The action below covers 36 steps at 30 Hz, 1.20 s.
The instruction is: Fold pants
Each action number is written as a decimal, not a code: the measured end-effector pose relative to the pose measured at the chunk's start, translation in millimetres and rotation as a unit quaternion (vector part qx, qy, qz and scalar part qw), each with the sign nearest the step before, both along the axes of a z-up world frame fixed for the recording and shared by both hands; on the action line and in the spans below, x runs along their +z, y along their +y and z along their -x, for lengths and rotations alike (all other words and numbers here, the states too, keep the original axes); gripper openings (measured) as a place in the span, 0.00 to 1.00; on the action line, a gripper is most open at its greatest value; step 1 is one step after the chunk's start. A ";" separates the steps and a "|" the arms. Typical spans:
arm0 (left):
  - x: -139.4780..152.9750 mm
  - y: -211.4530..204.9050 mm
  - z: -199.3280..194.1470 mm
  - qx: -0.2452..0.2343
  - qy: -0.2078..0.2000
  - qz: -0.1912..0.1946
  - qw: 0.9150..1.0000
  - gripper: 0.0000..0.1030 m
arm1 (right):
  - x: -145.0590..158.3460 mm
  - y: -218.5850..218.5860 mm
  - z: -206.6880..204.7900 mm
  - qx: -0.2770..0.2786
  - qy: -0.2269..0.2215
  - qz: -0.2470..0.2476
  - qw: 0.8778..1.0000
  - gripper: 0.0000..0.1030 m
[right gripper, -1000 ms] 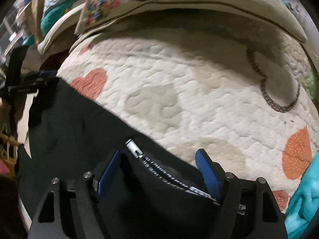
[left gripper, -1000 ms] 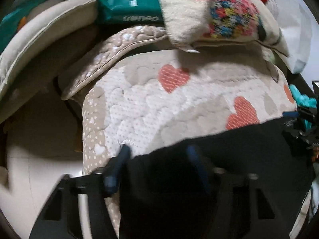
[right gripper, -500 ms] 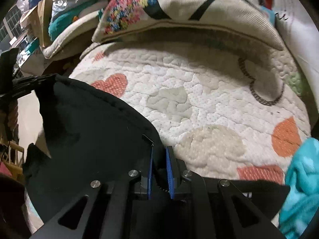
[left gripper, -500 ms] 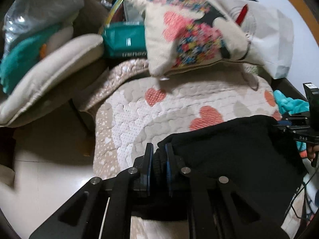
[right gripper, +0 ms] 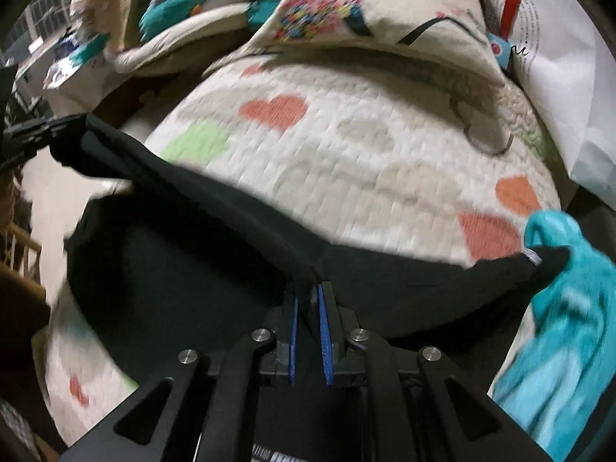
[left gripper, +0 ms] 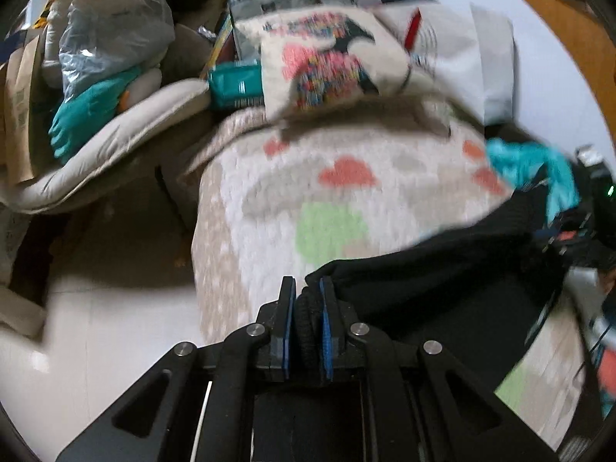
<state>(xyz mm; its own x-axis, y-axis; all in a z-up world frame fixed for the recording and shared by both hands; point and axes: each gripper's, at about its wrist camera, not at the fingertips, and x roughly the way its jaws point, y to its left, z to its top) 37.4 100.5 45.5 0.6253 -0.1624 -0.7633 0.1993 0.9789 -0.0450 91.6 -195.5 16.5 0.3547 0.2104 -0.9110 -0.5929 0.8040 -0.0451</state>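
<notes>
The black pants (left gripper: 442,281) hang stretched between my two grippers over a quilted heart-pattern bed cover (left gripper: 327,192). My left gripper (left gripper: 307,288) is shut on one bunched edge of the pants near the cover's left side. My right gripper (right gripper: 308,292) is shut on another edge of the pants (right gripper: 192,254). In the right wrist view the left gripper (right gripper: 42,134) shows at far left, holding the cloth's other end. In the left wrist view the right gripper (left gripper: 569,238) shows at far right. The lower part of the pants is hidden under the grippers.
A patterned cushion (left gripper: 331,57) and a white pillow (left gripper: 481,46) lie at the cover's far end. A teal cloth (right gripper: 566,315) lies at the right edge of the cover. Piled bedding and bags (left gripper: 96,96) stand to the left, above a pale floor (left gripper: 96,327).
Both grippers went from open around the pants' edge to shut on it. They then lifted and drew back, pulling the pants toward me and baring more of the cover.
</notes>
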 end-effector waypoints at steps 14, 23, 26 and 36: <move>-30.3 18.0 75.9 0.017 0.151 -0.088 0.984 0.17 | -50.5 -1.5 82.6 0.036 0.085 0.112 0.989 0.31; -15.0 87.8 77.1 0.181 0.157 -0.006 0.971 0.17 | -9.6 -9.0 71.7 -0.020 0.050 0.049 0.997 0.45; -28.6 67.0 59.2 0.196 0.159 0.021 0.967 0.17 | -9.8 7.5 60.3 -0.035 0.059 0.012 0.998 0.45; -105.6 36.4 45.3 0.216 0.193 -0.096 0.952 0.18 | -58.6 -66.2 30.5 -0.202 0.082 0.092 0.972 0.48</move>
